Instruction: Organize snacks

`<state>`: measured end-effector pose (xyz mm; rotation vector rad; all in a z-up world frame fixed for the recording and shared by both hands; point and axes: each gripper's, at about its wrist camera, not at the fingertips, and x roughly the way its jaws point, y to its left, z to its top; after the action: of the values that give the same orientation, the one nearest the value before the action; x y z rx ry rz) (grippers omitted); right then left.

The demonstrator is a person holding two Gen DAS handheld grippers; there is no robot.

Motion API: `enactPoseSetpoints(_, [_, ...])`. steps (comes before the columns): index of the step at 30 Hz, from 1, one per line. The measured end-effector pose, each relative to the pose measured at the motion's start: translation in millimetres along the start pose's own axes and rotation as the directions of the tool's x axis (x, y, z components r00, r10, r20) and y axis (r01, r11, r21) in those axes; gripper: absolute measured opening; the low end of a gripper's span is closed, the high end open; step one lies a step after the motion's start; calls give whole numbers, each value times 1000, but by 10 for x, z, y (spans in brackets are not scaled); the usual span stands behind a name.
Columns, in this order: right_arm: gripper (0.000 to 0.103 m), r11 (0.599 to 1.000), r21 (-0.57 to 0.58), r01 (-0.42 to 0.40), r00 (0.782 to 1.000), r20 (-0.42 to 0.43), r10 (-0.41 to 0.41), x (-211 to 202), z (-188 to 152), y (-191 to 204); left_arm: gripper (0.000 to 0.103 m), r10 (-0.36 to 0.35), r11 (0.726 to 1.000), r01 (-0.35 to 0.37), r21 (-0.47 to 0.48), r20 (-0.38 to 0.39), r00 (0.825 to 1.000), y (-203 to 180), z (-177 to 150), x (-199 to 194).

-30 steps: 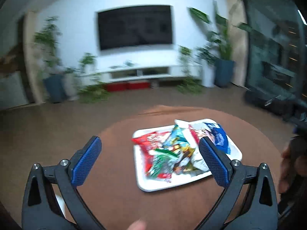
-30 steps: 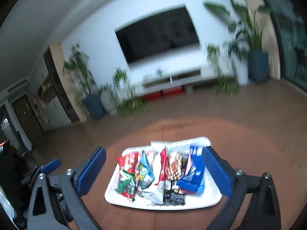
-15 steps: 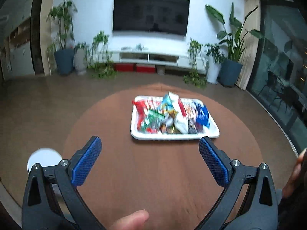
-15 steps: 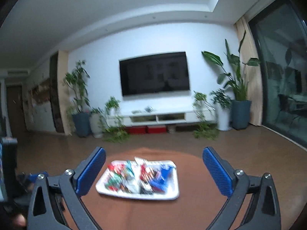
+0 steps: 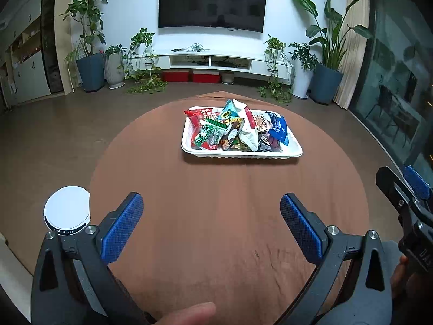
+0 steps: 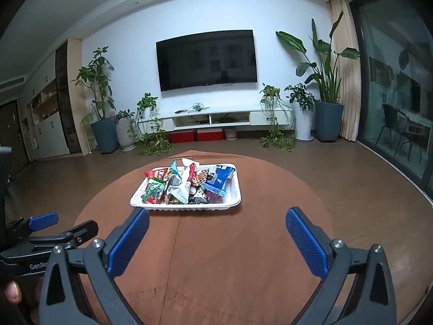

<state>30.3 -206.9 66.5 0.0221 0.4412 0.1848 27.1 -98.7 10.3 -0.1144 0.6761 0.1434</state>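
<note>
My left gripper (image 5: 211, 223) hangs over the near part of the round brown tabletop (image 5: 230, 216), its blue-padded fingers (image 5: 121, 227) spread wide with nothing between them. My right gripper (image 6: 217, 239) is likewise released and empty, held beside the left one near the tabletop's near edge.

The white rectangular plastic tray (image 5: 240, 155) sits toward the far edge of the tabletop, well apart from both grippers and straight ahead of them. It is heaped with mixed snack packets (image 5: 235, 131): a red packet (image 5: 199, 116) and a green-and-white packet (image 5: 209, 132) at the tray's left end, a crumpled white packet (image 5: 249, 135) in the middle, and a blue packet (image 6: 219, 180) at its right end.

A white round disc (image 5: 67, 210) shows just past the tabletop's left edge, beside my left gripper.
</note>
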Motion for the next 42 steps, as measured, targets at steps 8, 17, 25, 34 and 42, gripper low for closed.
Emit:
enactPoseSetpoints(8, [103, 1000, -13, -3, 1000, -30, 3, -11, -105, 54, 103, 12, 1000, -12, -3, -22, 1000, 42, -42, 48])
enactPoseSetpoints(17, [103, 1000, -19, -1, 997, -79, -1, 75, -173, 88, 103, 31, 1000, -31, 0, -46, 998, 78, -76, 193])
enactPoseSetpoints(25, [103, 1000, -24, -4, 995, -101, 2, 105, -218, 118, 103, 37, 999, -37, -1, -57, 998, 99, -89, 261])
enactPoseSetpoints(34, [103, 1000, -25, -2, 994, -111, -1, 137, -227, 113, 103, 39, 999, -39, 3, -59, 998, 98, -107, 293])
enactPoseSetpoints(42, [103, 1000, -23, -3, 993, -114, 1, 140, -236, 115, 103, 44, 999, -43, 2, -59, 997, 105, -118, 301])
